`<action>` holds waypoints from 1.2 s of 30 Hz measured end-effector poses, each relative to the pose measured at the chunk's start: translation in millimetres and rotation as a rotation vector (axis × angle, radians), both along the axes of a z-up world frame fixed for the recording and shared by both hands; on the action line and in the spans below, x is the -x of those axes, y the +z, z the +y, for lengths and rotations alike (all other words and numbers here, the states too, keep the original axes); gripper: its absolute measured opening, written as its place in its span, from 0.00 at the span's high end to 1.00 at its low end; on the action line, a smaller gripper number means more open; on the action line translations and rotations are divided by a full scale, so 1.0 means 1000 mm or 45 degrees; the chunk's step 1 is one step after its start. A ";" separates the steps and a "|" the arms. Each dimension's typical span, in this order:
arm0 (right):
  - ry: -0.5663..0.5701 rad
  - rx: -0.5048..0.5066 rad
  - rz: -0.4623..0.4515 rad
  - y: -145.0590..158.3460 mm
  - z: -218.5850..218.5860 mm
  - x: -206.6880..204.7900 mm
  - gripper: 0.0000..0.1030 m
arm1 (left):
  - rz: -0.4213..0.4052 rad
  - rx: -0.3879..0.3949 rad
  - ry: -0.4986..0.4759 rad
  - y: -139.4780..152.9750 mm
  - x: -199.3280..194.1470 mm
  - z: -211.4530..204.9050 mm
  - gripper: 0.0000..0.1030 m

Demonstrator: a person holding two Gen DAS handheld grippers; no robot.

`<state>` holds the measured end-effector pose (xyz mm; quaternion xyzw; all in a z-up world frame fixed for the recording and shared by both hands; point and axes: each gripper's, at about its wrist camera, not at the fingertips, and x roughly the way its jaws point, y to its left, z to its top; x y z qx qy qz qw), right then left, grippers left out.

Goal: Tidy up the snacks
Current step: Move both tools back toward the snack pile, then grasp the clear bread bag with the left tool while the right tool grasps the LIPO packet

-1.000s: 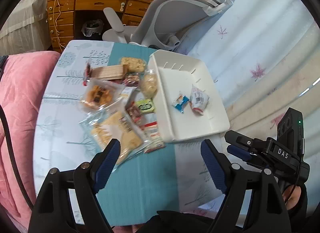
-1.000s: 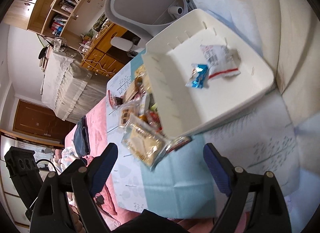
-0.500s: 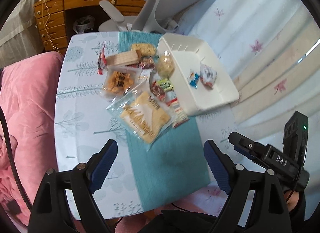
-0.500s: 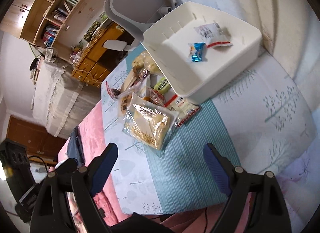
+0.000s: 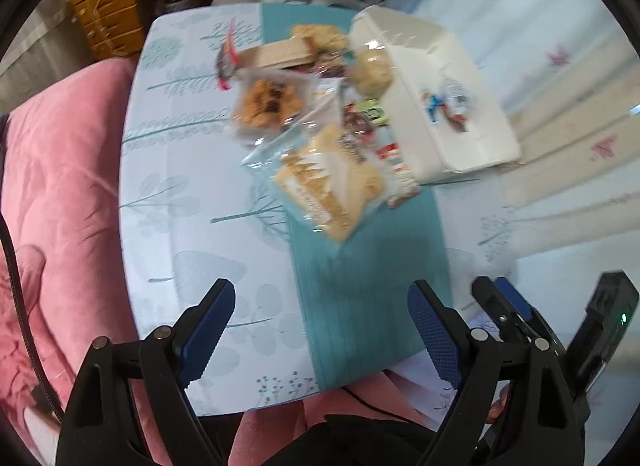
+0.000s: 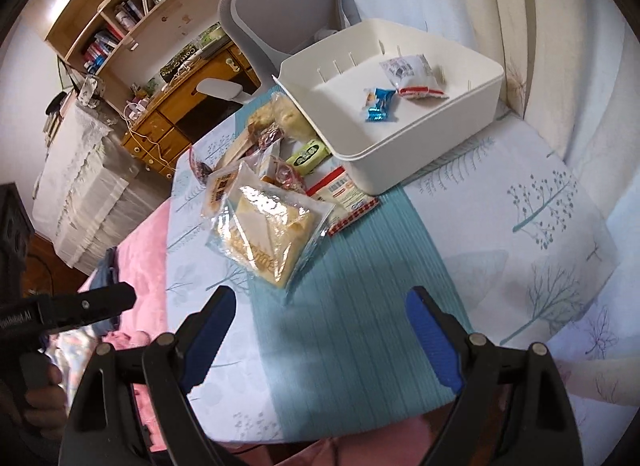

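A pile of snack packets lies on the teal runner of a small table (image 5: 180, 193). Nearest in the pile is a big clear bag of pale crackers (image 5: 332, 181) (image 6: 264, 234). Behind it are an orange snack bag (image 5: 268, 101), a green packet (image 6: 308, 153) and a red-and-white packet (image 6: 344, 193). To the right stands a white bin (image 5: 472, 153) (image 6: 440, 125) holding a blue packet (image 6: 378, 103) and a white-and-red packet (image 6: 412, 75). My left gripper (image 5: 320, 290) and right gripper (image 6: 320, 294) both hang open and empty over the table's near edge, short of the pile.
A pink blanket (image 5: 60, 205) lies left of the table and a leaf-print bedspread (image 6: 580, 25) right of the bin. Beyond the table stand a grey office chair (image 6: 280, 5), a wooden desk (image 6: 180, 105) and bookshelves (image 6: 132, 5).
Both grippers have drawn back toward the table's near edge, so the pile and bin now sit farther off. The right gripper has left the space above the bin.
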<state>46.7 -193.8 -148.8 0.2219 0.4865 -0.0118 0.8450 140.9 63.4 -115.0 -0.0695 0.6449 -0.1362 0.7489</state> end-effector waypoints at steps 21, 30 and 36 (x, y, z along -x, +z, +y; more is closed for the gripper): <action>0.238 0.378 -0.084 -0.065 0.013 -0.065 0.15 | 0.389 0.112 0.224 -0.079 -0.084 -0.011 0.04; 0.423 0.475 -0.118 -0.089 0.025 -0.081 0.15 | 0.465 0.152 0.328 -0.139 -0.099 -0.019 0.04; 0.474 0.469 -0.136 -0.099 0.028 -0.092 0.15 | 0.425 0.209 0.379 -0.156 -0.103 -0.020 0.04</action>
